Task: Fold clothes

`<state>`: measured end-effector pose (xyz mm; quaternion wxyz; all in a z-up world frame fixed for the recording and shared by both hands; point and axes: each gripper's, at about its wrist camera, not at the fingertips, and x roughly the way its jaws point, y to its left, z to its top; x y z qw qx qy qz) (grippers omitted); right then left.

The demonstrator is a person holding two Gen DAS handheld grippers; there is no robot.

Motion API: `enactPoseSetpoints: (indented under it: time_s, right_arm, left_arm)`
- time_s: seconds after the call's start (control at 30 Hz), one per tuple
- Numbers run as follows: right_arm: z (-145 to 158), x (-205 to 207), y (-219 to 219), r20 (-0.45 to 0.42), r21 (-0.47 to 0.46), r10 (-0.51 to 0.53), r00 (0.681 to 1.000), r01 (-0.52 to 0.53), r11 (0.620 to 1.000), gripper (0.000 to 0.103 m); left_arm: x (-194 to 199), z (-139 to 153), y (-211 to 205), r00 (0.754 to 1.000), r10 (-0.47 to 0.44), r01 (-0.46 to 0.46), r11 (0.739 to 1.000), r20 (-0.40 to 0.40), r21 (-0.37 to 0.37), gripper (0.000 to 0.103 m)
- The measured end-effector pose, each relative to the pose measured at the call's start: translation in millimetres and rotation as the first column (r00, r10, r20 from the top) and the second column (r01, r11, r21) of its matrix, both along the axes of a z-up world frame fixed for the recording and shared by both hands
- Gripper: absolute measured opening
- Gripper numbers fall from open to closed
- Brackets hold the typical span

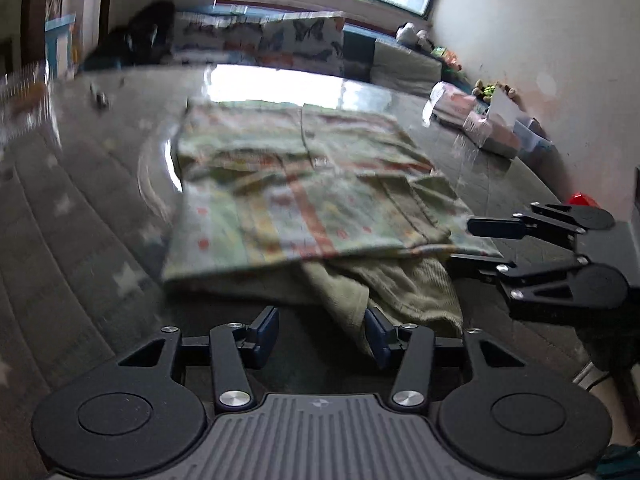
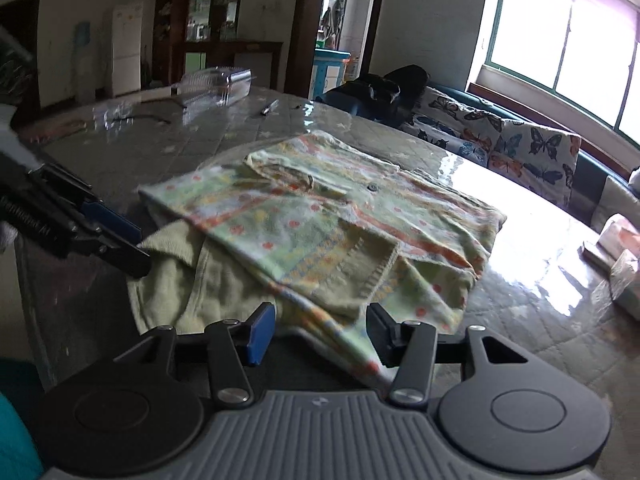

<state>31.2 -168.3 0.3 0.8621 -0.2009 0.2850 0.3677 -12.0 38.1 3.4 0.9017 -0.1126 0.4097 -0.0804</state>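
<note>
The patterned knitted cardigan lay partly folded on the table, which had a glossy clear cover over a quilted cloth. The garment was light green with orange, yellow and blue stripes and small red dots, and one dark button showed near its middle.

The left gripper stood at the near edge of the garment. Its jaws were about half apart, and a plain green flap of the cardigan reached down between them, nearer the right finger. The pads did not press on the cloth, so it held nothing.

The right gripper was also about half apart. The near hem of the cardigan lay between its fingers and ran toward the right one, but the pads did not close on it.

Seen from the right wrist, the left gripper was to the left, just beside the plain green sleeve. Beyond the cardigan, well apart from both grippers, stood a clear plastic box.
</note>
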Motion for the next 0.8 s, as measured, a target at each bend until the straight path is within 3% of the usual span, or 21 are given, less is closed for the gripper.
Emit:
enactPoseSetpoints:
  time_s: [0.13,0.3,0.37,0.67,0.8]
  right_arm:
    - [-1,-11,-8,0.028,-0.042,0.034,0.999,-0.032,0.999,0.055]
    - [-6,-20,-6,0.066,-0.083,0.092,0.994,-0.086,0.993,0.061]
    - [-7,-21,-3,0.082,-0.088,0.108,0.991,-0.101,0.991,0.063]
    - [-14,-13,18,0.115,-0.063,0.179,0.977,-0.173,0.983,0.066]
    - [-18,-6,31,0.110,-0.052,0.187,0.976,-0.182,0.982,0.059]
  left_arm:
    - [3,-1,-2,1.000,-0.022,0.021,0.998,-0.021,-0.064,0.046]
    - [9,10,-4,0.999,-0.045,0.046,0.993,0.009,-0.113,0.017]
    - [15,17,0,0.999,-0.037,0.039,0.990,0.019,-0.139,0.013]
    - [44,40,16,0.999,0.004,0.008,0.974,0.052,-0.228,0.010]
    - [54,43,22,0.998,0.012,0.002,0.970,0.055,-0.243,0.010]
